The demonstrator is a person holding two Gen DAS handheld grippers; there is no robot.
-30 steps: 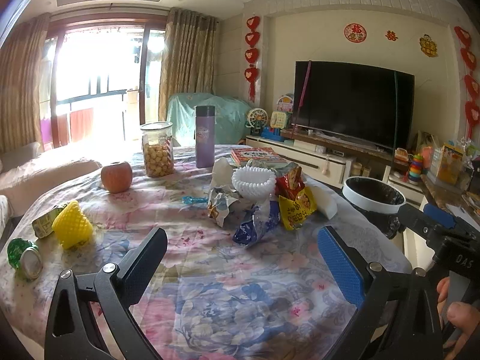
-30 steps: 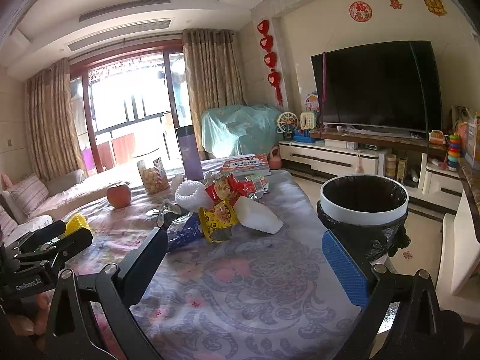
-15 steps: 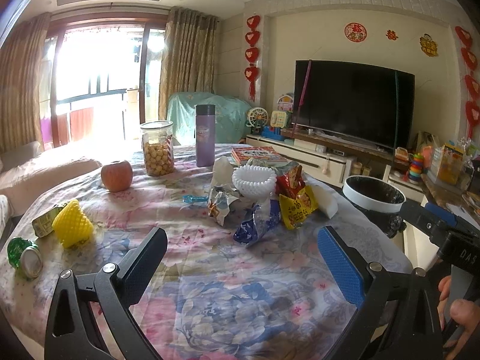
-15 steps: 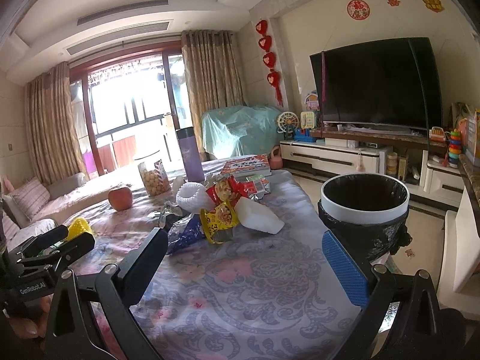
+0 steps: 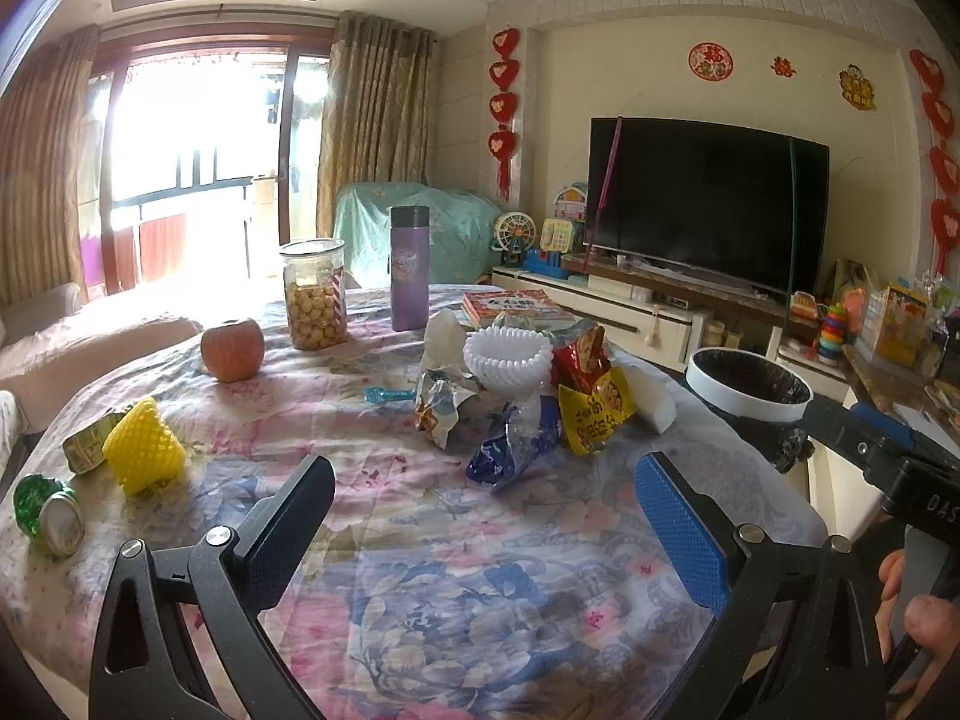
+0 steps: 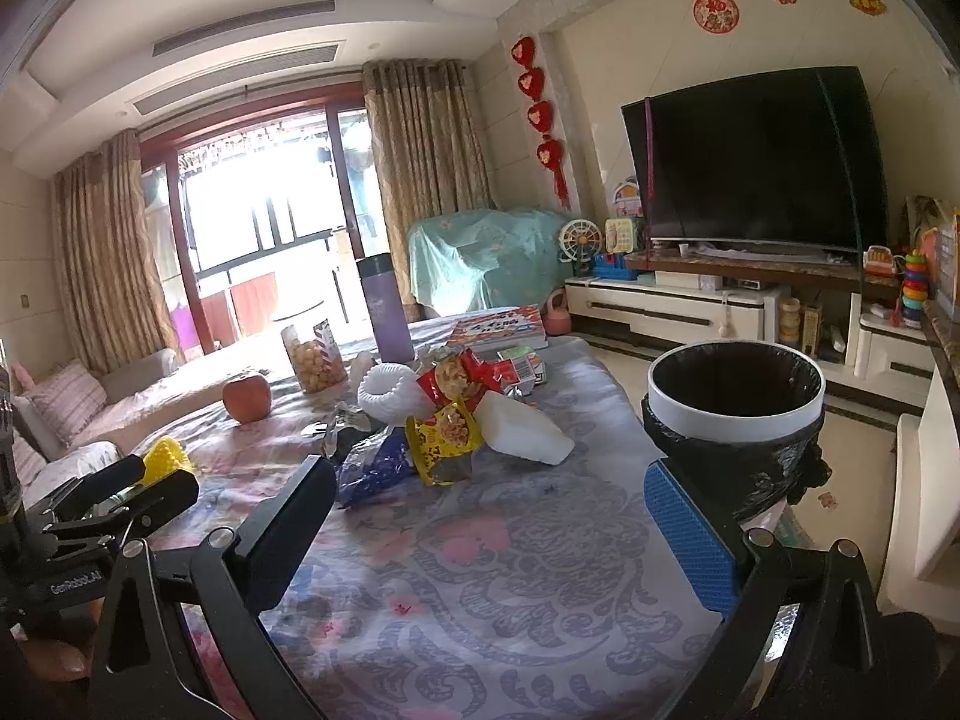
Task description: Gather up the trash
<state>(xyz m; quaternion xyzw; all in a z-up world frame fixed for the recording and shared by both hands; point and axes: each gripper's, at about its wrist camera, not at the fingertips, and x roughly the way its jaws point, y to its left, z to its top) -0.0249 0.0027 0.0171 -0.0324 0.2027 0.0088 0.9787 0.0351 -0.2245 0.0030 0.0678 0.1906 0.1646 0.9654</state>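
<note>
A heap of trash lies mid-table: a blue wrapper, a yellow snack bag, a red bag, a silvery wrapper, a white foam cup and a white foam piece. The white-rimmed bin with a black liner stands beyond the table's right edge. My left gripper hangs open over the near tablecloth, short of the heap. My right gripper is open too, with nothing held.
On the flowered tablecloth lie a yellow foam net, a green can, a small carton, an apple, a snack jar, a purple flask and a book. A TV stands behind.
Both grippers stay open; the right wrist view has drifted slightly closer to the heap and bin. Nothing on the table has moved.
</note>
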